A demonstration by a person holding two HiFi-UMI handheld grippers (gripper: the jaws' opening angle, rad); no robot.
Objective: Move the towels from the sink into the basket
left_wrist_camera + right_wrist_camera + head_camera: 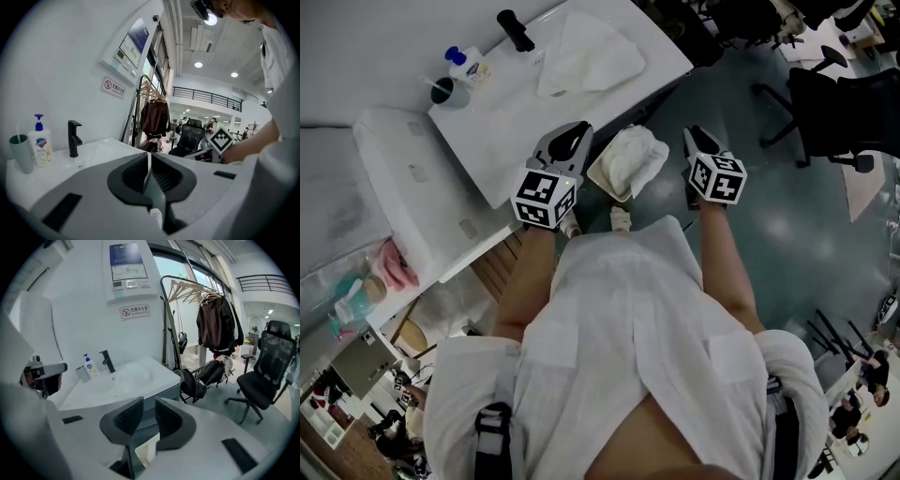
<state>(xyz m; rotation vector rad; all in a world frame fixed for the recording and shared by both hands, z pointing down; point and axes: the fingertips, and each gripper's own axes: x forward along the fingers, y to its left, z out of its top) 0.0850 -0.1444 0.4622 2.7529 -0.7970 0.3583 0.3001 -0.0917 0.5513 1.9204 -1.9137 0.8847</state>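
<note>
One towel (589, 52) lies in the sink (506, 122), upper middle; left tongs (574, 134), pinched shut, are nearer; right tongs (697, 139) narrowly parted, empty.

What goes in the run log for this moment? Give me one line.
left gripper shut, empty | right gripper open, empty | basket towel in basket | sink towel in sink | task unfinished

Ahead of me stands a black faucet (516, 30), with a blue-capped soap bottle (469, 64) and a teal cup (447, 91) side by side to its left. Off to my right, a dark jacket (216, 324) hangs on a coat rack (168, 310). A backpack (213, 373) slumps beneath it, and a black office chair (267, 376) stands nearby.
</note>
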